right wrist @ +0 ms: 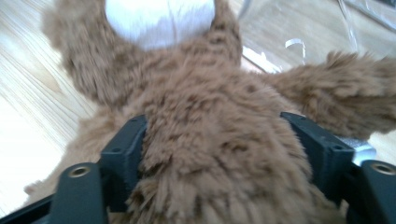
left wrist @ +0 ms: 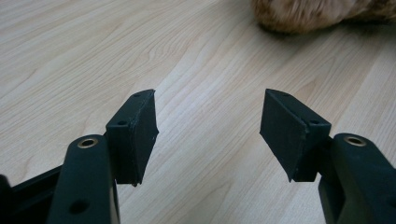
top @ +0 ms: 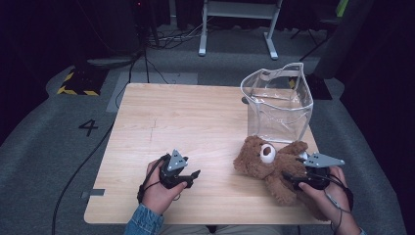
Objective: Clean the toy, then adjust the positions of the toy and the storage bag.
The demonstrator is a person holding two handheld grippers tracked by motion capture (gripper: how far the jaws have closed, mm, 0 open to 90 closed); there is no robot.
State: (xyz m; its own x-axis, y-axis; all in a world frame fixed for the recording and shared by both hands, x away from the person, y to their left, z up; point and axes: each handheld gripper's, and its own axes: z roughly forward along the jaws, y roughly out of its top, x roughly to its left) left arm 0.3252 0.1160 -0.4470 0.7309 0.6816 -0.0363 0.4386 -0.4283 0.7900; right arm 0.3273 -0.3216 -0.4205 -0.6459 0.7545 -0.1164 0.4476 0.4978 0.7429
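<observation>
- You are holding the right gripper [top: 293, 177] at the near right of the counter [top: 195, 127], its jaws standing wide on either side of the teddy bear's [top: 266, 164] body. Fur is bulging between them in the right gripper view, but whether the pads are pressing is hard to tell, so I judge the bear is not truly gripped.
- You are keeping the left gripper [top: 193, 177] at the near middle of the counter, jaws wide with nothing between them, and the bear's fur is showing well ahead of it.
- The bear is lying on its back near the right edge, head toward the far side, just in front of the clear bag [top: 277, 103].
- If you are lifting now, the plush may be slipping out, since soft fur gives little hold to loose jaws.
- The clear bag is standing upright with its mouth open; a dragged bear could be nudging it over or off the far right corner.
</observation>
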